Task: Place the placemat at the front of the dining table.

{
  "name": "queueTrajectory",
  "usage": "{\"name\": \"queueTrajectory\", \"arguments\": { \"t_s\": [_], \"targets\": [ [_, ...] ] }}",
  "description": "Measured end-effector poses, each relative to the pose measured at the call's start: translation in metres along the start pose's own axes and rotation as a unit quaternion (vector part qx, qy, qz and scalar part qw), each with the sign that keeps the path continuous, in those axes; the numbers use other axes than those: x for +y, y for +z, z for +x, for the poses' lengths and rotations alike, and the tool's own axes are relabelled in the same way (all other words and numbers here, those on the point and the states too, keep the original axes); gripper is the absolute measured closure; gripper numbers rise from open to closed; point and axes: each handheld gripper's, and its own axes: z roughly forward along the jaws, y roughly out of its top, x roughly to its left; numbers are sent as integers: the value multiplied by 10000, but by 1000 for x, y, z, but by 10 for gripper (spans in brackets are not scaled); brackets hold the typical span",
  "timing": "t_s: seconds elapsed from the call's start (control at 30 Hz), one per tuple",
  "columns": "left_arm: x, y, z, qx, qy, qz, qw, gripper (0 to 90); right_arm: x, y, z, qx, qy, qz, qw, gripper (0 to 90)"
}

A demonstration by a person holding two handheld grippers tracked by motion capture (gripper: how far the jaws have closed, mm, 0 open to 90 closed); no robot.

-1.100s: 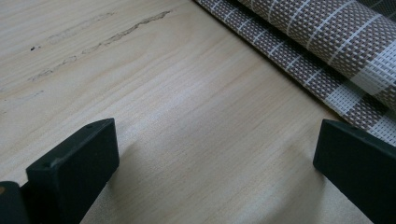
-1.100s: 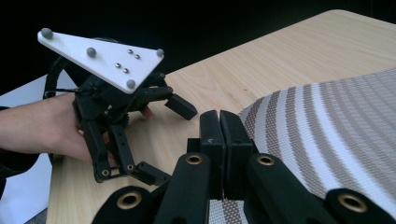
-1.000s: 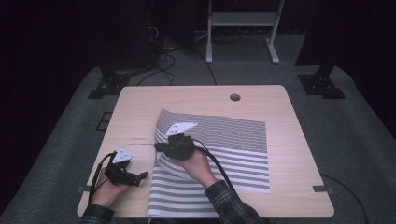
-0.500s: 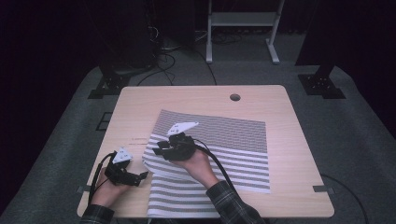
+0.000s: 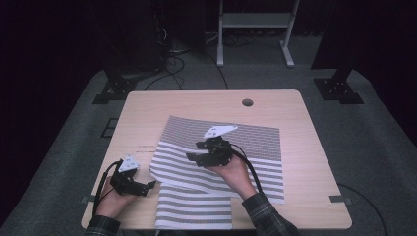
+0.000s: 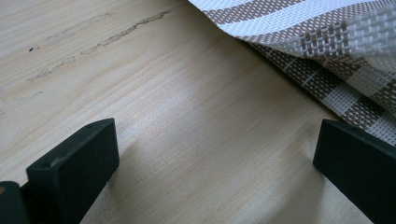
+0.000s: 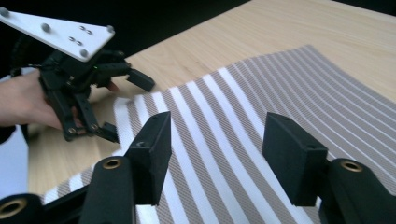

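Nearest, at the desk's (image 5: 147, 105) near-left corner, the left gripper (image 5: 147, 186) lies low over the bare wood in the person's left hand (image 5: 112, 200), its jaws spread wide with nothing between them. In the left gripper view those jaws frame plain wood grain, and the lifted edge of the striped woven placemat (image 6: 327, 42) curls just beyond the jaw on that view's right, not touching it.

The placemat (image 5: 255, 142) lies across the middle of the desk, reaching down to the near edge. Its left part is folded over toward the right, so a broad-striped flap (image 5: 169, 164) rests on the finer-striped surface, and a strip of the mat (image 5: 194, 211) runs on to the near edge below the fold.

Farther in, the right gripper (image 5: 195, 151) hovers over the fold near the desk's middle, held in the right hand (image 5: 236, 172) with a plaid sleeve behind it. Its jaws have just been opening and stand about half apart, with nothing clamped; in the right gripper view the mat (image 7: 243, 116) lies beneath them.

Beyond, near the far edge, a round cable hole (image 5: 247, 103) shows in the desk top.
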Motion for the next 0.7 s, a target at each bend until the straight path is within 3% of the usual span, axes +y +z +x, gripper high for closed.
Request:
{"name": "queueTrajectory", "arguments": {
  "t_s": [0.23, 0.4, 0.57, 0.7],
  "targets": [
    [-1, -1, 0, -13, 15, -8, 10000, 0, -16, -31, -14, -372, -56, 50, 9993, 400],
    [0, -2, -1, 59, 62, 34, 10000, 0, -35, -54, -29, -627, 72, 110, 9979, 397],
    [1, -5, -2, -38, -19, 106, 9999, 30, -60, -81, -43, -901, 172, 200, 9956, 384],
    [2, -10, -5, -162, -31, 9, 9999, 35, -80, -102, -52, -1098, 345, 153, 9932, 377]
  ]
}}
